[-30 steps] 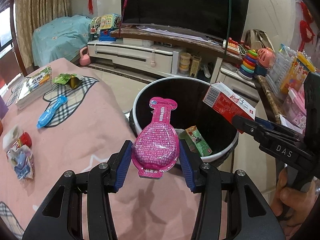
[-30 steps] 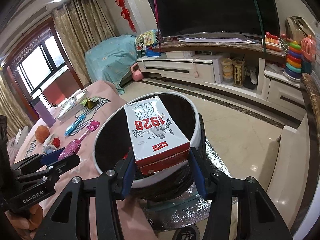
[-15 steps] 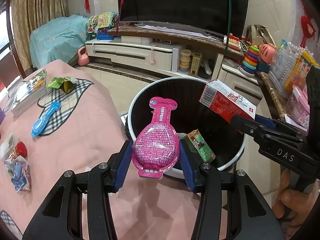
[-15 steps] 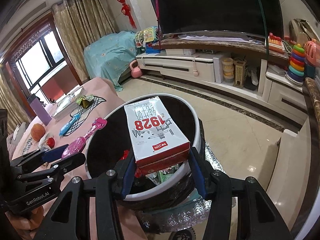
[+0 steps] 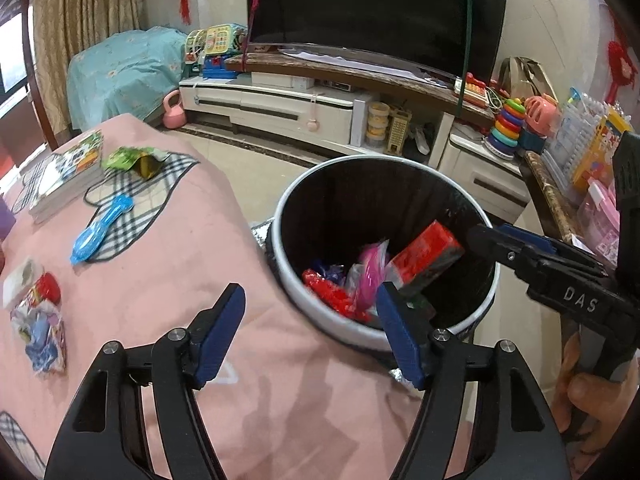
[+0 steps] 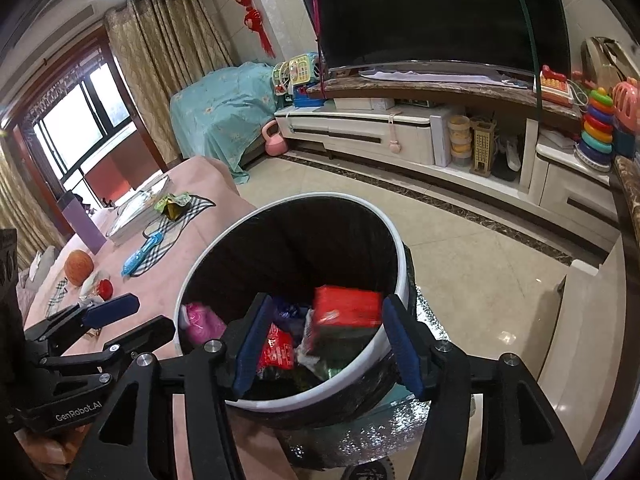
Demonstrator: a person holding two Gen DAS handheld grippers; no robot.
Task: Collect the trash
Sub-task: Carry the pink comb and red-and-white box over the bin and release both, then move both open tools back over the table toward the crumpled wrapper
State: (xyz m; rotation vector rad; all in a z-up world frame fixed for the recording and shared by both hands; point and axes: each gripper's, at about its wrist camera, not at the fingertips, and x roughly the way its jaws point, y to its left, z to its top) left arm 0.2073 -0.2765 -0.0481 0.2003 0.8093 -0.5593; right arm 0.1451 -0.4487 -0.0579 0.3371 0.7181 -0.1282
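Inside the bin [image 5: 288,216], below both parted jaws, the carton [image 6: 346,306] tumbles.

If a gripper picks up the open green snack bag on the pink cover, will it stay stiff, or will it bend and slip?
The green snack bag looks crumpled and torn open, so it would probably be floppy and collapse between the pads. It lies flat with little bulk, so it is likely very light. Its shiny foil inside suggests that it may slip; crumbs could spill, though none are visible.

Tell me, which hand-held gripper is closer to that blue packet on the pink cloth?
Left. The left hand-held gripper hangs over the cloth's edge, the blue packet just ahead to its left. The right one is over the bin, farther off.
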